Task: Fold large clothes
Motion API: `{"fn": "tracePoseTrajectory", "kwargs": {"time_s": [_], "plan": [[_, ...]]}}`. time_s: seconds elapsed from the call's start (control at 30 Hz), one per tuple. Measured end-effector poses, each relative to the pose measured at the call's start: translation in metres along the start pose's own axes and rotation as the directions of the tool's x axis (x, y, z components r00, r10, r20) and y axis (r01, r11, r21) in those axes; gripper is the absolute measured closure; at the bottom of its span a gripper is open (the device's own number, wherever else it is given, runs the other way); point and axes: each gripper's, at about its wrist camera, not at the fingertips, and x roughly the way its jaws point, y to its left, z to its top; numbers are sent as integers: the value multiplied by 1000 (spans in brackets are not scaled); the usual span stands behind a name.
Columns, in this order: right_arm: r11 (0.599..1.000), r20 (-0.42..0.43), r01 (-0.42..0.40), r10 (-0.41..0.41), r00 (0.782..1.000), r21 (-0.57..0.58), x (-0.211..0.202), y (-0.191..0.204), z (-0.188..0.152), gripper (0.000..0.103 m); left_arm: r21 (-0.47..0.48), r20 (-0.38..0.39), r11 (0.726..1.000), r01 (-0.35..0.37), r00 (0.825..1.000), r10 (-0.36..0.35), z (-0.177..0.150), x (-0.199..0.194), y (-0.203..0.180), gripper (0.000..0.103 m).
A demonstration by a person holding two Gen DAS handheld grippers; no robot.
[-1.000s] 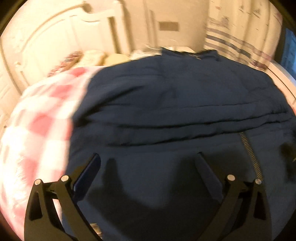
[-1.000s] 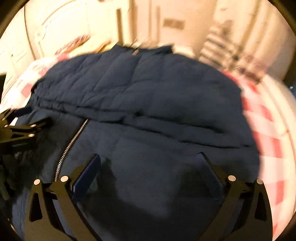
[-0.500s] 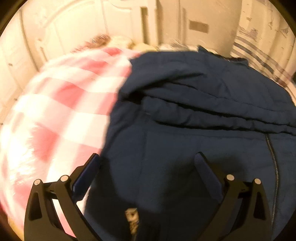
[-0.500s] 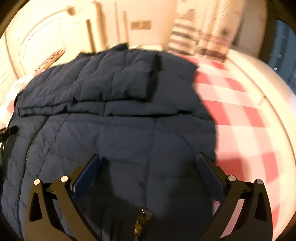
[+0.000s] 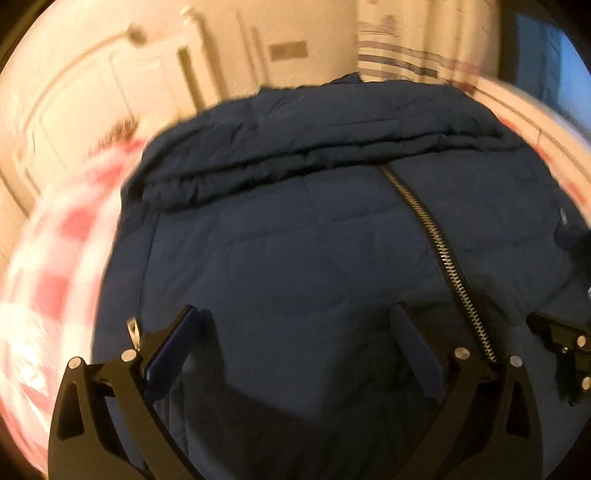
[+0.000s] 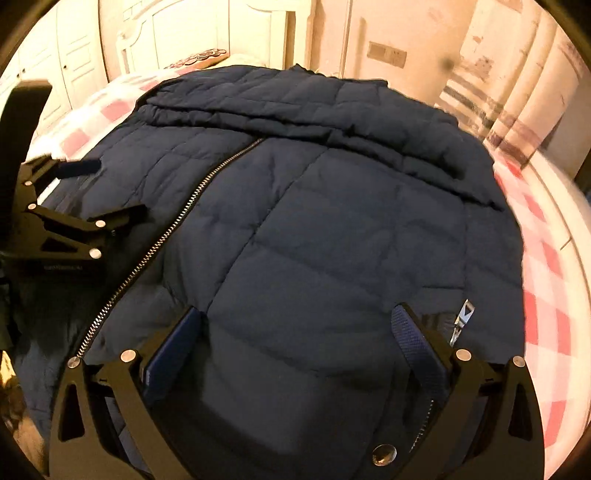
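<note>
Jacket (image 6: 332,229), navy and quilted, lies zipped on the checked bed (image 6: 546,266). My left gripper (image 5: 295,354) and right gripper (image 6: 295,347) hover spread wide, empty, over its hem; next, I judge, pinch both corners to fold upward.

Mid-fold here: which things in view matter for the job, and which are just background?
Job: navy quilted puffer jacket, its metal centre zipper, open left gripper, open right gripper.

Background: red-and-white checked bedspread, white headboard, striped curtain.
</note>
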Motion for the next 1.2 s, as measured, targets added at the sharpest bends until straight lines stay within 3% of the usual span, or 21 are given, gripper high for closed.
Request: {"fn": "tracePoseTrajectory", "kwargs": {"time_s": [0.1, 0.2, 0.27, 0.37, 0.43, 0.53, 0.6, 0.67, 0.7, 0.73, 0.8, 0.9, 0.97, 1.07, 1.2], "plan": [[1000, 49, -7, 6, 999, 30, -21, -4, -12, 5, -47, 20, 999, 10, 1000, -9, -16, -18, 18, 2], [999, 14, 1, -1, 1000, 33, -19, -15, -31, 4, -31, 11, 999, -30, 999, 31, -41, -26, 33, 2], [998, 57, -47, 45, 997, 38, -19, -22, -46, 4, -77, 0, 997, 6, 1000, -6, -50, -27, 48, 2], [999, 37, 1, -2, 999, 36, -23, -16, -43, 4, -133, -30, 991, 6, 999, -10, -52, -26, 59, 2], [997, 29, 12, -14, 999, 72, -28, -14, -42, 4, -121, -1, 991, -54, 999, 54, -54, -37, 55, 3], [995, 104, -94, 91, 990, 31, -55, 6, -52, 4, -89, 64, 996, 17, 998, -11, -68, -65, 41, 2], [992, 104, -124, 125, 987, -15, -58, 21, -60, 4, -37, 103, 998, 53, 993, -49, -84, -80, 26, 2], [990, 73, -111, 117, 990, -86, -46, 39, -73, 4, 86, 86, 996, 35, 995, -42, -100, -73, 2, 2], [991, 102, -79, 90, 991, -110, -42, 44, -79, 4, 109, 90, 994, 1, 996, -11, -105, -67, -5, 2], [991, 142, -75, 90, 986, -109, -43, 44, -84, 4, 100, 121, 995, -7, 993, -5, -107, -67, -5, 2], [991, 137, -97, 108, 985, -87, -43, 39, -85, 4, 78, 100, 997, 20, 995, -28, -105, -67, 1, 2], [995, 105, -42, 52, 993, -92, -53, 42, -80, 5, 43, 72, 999, 27, 997, -30, -100, -73, 9, 2], [996, 146, -23, 36, 989, -91, -68, 44, -82, 5, 40, 102, 998, 39, 994, -43, -105, -84, 8, 2], [993, 107, -49, 61, 992, -105, -59, 46, -92, 5, 95, 86, 995, -28, 996, 20, -116, -83, 4, 2], [994, 124, -79, 89, 988, -77, -56, 39, -101, 5, 25, 85, 997, 68, 994, -70, -127, -76, 24, 2]]}}
